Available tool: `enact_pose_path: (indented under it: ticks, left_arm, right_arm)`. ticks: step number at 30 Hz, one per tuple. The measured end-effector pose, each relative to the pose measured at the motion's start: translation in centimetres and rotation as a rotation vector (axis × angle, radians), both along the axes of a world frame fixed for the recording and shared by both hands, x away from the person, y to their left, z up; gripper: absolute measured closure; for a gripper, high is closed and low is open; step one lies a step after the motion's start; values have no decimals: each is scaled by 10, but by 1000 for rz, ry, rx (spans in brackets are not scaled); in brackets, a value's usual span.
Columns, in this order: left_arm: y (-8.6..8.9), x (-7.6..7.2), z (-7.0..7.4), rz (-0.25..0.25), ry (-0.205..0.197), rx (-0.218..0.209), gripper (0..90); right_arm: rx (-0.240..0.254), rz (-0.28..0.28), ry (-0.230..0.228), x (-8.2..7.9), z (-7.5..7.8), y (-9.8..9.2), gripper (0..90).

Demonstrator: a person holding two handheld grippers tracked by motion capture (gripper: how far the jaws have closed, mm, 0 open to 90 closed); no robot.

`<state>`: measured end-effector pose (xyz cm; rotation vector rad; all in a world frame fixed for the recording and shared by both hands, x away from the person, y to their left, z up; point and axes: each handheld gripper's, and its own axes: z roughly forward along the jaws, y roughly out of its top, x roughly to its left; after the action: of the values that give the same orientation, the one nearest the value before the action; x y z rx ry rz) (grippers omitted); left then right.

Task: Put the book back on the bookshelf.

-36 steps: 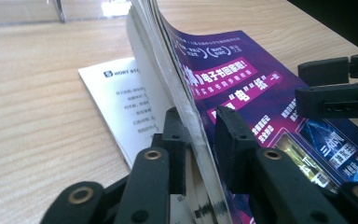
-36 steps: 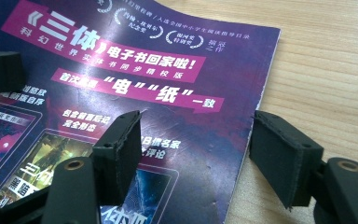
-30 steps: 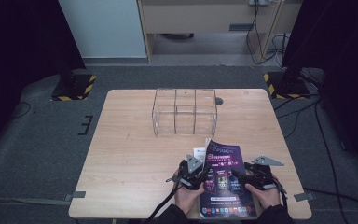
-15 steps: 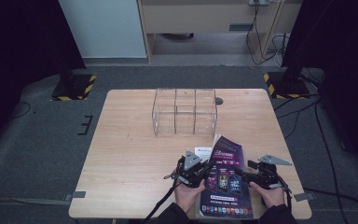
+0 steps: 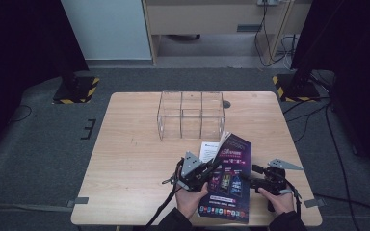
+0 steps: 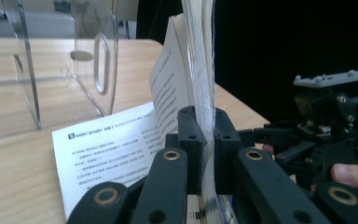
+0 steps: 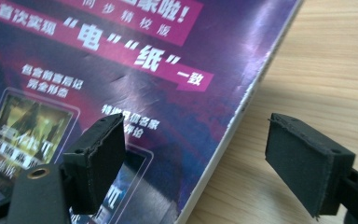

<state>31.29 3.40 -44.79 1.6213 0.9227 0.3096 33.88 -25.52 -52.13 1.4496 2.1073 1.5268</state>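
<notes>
Left gripper (image 6: 204, 149) clamped; right gripper (image 7: 209, 163) agape

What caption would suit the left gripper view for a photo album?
Left gripper shut on the purple glossy magazine, pages fanning above the wooden table, clear acrylic organizer behind.

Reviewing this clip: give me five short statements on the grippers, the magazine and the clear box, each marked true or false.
1. The left gripper is shut on the magazine. True.
2. The right gripper is clamped on the magazine's edge. False: its jaws stand wide apart, with the edge running between them, untouched.
3. The magazine lies closed and flat on the table. False: the left gripper holds a sheaf of pages upright, and a white printed page lies exposed beside them.
4. The clear box stands on the table beyond the magazine, apart from it. True.
5. The magazine is inside the clear box. False: it is on the table near the person's hands.
</notes>
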Motion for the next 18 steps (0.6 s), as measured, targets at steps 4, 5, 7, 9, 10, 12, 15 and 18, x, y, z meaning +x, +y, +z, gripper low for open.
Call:
enact_pose_path:
  ticks: [4,5,7,9,10,12,15,18]
  left_arm:
    - [1,-1,5,-2,-16,-12,849]
    - [2,-2,6,-2,-21,-13,849]
    - [2,-3,8,-5,-27,-16,850]
    - [1,-4,10,-7,-33,-17,851]
    - [1,-4,11,-9,-35,-19,853]
    - [1,-4,11,-9,-35,-19,856]
    - [1,-4,11,-13,-32,-20,856]
    - [0,-5,10,-16,-29,-17,856]
  right_arm:
    - [23,45,-3,0,1,6,198]
    - [23,45,-3,0,1,6,198]
    - [52,75,6,1,0,9,197]
    - [65,80,17,1,-1,10,197]
    - [86,97,28,2,-3,13,197]
    - [94,103,33,3,-4,13,198]
    - [115,120,52,4,-7,16,198]
    - [145,137,87,7,-11,18,203]
